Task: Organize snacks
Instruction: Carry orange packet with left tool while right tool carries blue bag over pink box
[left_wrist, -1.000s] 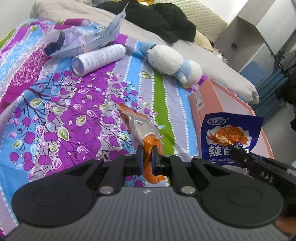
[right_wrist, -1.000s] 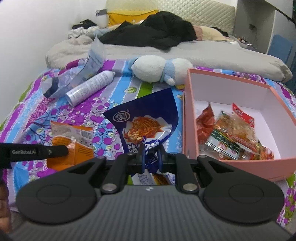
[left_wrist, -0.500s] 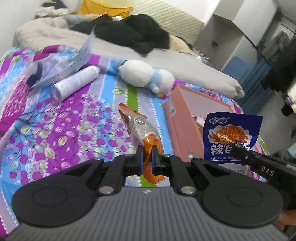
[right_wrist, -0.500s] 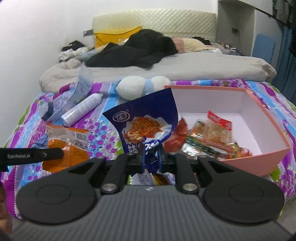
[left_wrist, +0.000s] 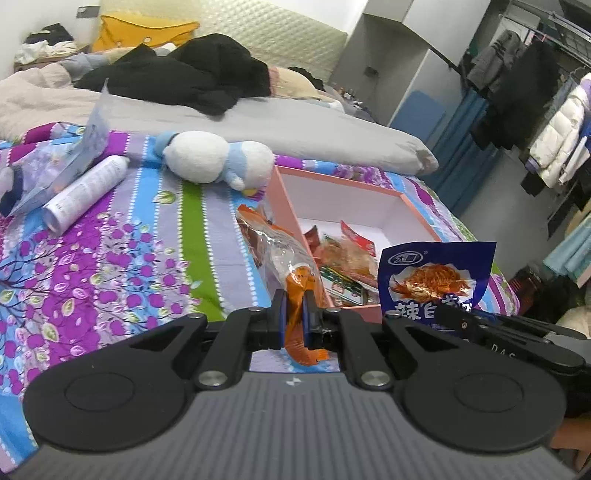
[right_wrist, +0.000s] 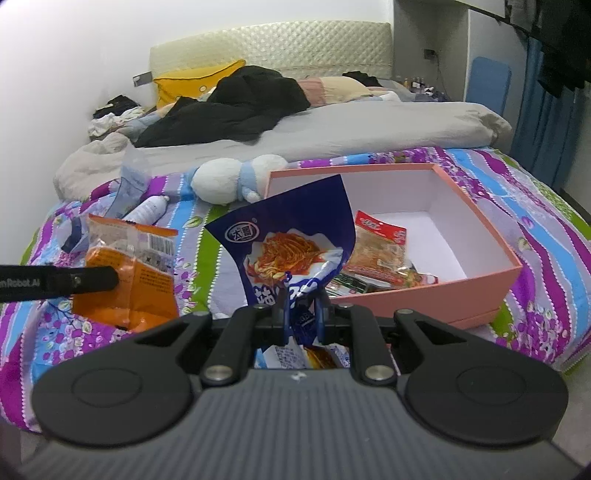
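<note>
Carrying one packet apiece above the bed (right_wrist: 546, 236); left gripper (left_wrist: 294, 314) fingers pinch the orange snack packet (left_wrist: 280, 254), right gripper (right_wrist: 303, 314) fingers pinch the blue noodle packet (right_wrist: 291, 240), both hanging free near the pink box (right_wrist: 480, 284), likely for dropping among snacks inside.

The blue snack packet (left_wrist: 436, 280) carries large white Chinese characters — "辣白" is readable, the rest hidden — under a small oval logo too fine to read. The right gripper's arm (left_wrist: 502, 347) is stamped "DAS". The left gripper's arm (right_wrist: 55, 282) reads "nRobot.AI", cut off at the edge.
</note>
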